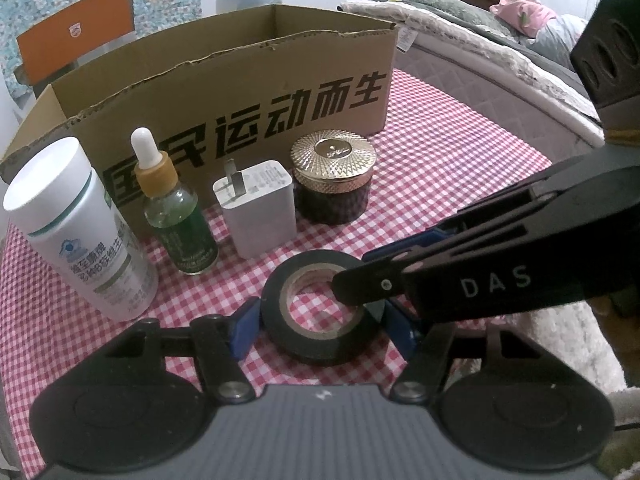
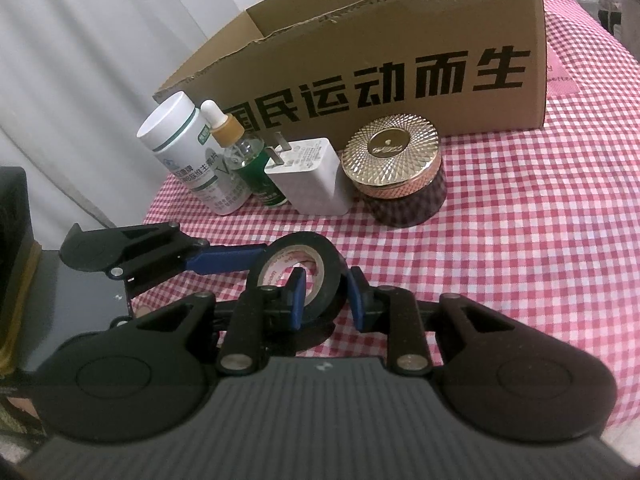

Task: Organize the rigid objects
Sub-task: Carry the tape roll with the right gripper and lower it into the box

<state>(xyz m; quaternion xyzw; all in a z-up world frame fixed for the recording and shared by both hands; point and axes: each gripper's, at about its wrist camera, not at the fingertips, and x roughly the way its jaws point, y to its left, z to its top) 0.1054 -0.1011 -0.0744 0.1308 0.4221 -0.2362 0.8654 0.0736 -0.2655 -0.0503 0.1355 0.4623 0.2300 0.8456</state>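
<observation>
A black tape roll sits between the blue pads of my left gripper, which press on its outer sides. My right gripper reaches in from the right, one finger inside the roll's hole and one outside. In the right wrist view the tape roll hangs tilted just above the cloth. My right gripper is shut on its wall there. One blue finger of the left gripper touches the roll's far left side; its other finger is hidden.
Behind the tape stand a white bottle, a green dropper bottle, a white charger and a gold-lidded jar. An open cardboard box is behind them on the checked tablecloth. A bed lies beyond.
</observation>
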